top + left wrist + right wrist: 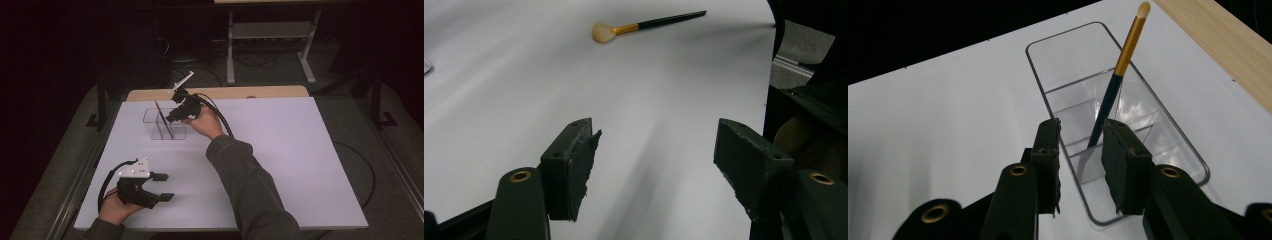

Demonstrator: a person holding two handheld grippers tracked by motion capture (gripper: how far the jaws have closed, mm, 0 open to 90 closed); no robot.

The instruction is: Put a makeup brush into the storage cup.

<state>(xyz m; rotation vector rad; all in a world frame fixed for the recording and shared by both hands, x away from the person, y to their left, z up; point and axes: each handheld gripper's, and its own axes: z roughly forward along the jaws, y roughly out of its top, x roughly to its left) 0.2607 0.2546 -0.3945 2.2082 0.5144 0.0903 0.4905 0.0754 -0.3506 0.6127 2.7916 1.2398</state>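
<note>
The right gripper [1080, 150] hangs above the clear organizer [1168, 125] at the desk's [280, 150] eleven o'clock. Its jaws stand slightly apart, with a slim brush [1115, 87] standing tilted in a compartment just beyond them; whether the pads touch the handle I cannot tell. Leaning on the divider likely keeps it upright. The left gripper [654, 165], spread wide and empty near seven o'clock, faces a fluffy brush [644, 25] lying flat on the desk, probably next to go.

The organizer [1168, 135] is clear glossy plastic; the brush [1120, 67] inside has a shiny gold metal ferrule; the table sheet [948, 125] is matt white.
</note>
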